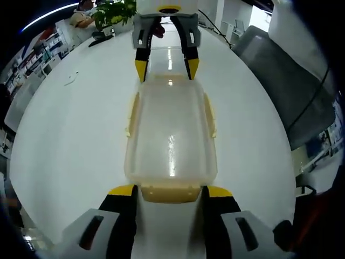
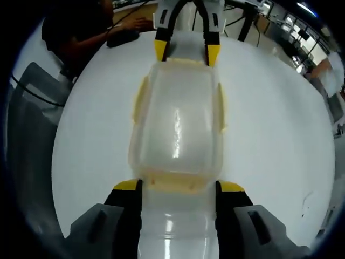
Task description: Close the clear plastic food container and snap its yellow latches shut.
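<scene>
On a white glossy table [image 1: 64,140], the clear plastic food container [image 1: 171,135] lies flat with its lid in place, set lengthwise between the two grippers. Pale yellow latches [image 1: 132,113] sit along its long sides and at both short ends; whether they are snapped down cannot be determined at this resolution.

In the left gripper view, the left gripper [image 1: 170,191] has its jaws spread, one yellow-tipped jaw at each corner of the near short end, with the end latch [image 1: 170,193] between them. The right gripper [image 1: 166,69] stands at the far short end, jaws likewise apart, tips at the container's edge.

In the right gripper view the arrangement mirrors: the right gripper [image 2: 179,186] straddles the near end of the container [image 2: 177,124], jaws released, and the left gripper [image 2: 187,53] faces it from the far end.

Overhead lighting reflects as a bright streak down the lid and the tabletop. Grey chairs [image 1: 285,86] stand beside the table. A potted plant [image 1: 114,12] sits at the far table edge, and a person [image 2: 81,38] in dark clothing is seated there with a hand on the surface.
</scene>
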`<state>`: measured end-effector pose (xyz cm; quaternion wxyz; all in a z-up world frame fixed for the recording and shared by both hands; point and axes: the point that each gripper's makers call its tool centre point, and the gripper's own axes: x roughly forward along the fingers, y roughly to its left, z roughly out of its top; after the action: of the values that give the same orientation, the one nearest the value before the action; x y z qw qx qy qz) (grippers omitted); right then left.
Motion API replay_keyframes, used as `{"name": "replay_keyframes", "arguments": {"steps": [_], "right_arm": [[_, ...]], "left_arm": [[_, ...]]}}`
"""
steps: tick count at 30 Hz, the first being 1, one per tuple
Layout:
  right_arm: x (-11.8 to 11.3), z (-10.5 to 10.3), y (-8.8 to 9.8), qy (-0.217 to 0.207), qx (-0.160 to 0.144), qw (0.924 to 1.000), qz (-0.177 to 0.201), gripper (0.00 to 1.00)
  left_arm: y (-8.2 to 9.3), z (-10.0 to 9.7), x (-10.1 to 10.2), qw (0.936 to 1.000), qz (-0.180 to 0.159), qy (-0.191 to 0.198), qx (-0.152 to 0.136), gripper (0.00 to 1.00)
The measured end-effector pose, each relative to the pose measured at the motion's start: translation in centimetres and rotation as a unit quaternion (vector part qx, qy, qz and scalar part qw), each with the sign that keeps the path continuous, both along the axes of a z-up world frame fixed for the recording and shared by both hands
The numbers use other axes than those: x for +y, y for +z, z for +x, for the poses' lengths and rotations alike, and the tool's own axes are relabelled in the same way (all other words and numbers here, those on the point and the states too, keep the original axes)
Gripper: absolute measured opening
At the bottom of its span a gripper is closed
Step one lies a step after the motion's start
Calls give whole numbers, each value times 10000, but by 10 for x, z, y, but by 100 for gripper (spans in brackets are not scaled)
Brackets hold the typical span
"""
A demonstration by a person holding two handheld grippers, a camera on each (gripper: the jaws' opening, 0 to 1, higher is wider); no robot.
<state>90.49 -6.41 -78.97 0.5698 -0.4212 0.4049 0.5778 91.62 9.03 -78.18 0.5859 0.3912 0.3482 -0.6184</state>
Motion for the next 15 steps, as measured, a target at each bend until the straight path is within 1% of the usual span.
{"name": "replay_keyframes", "arguments": {"steps": [6,10,11,13,14,15], "right_arm": [[0,-4,2,3,8,10000,-17,49],[0,-2,2,-54,25,10000,-19,47],[0,-2,2,-79,21,10000,-34,45],[-2,-1,3,-123,9,9999,-28,37],[-3,-2,1,-60,15,10000,-23,37],[-2,-1,1,-85,15,10000,-17,37]], "left_arm": [[1,-2,-1,10000,-28,-12,5,42],[3,-2,-1,10000,-30,-24,4,36],[2,-1,0,10000,-31,13,16,36],[2,1,1,9999,-26,101,21,34],[2,1,0,10000,-55,70,13,34],[2,1,-1,10000,-58,75,16,34]]}}
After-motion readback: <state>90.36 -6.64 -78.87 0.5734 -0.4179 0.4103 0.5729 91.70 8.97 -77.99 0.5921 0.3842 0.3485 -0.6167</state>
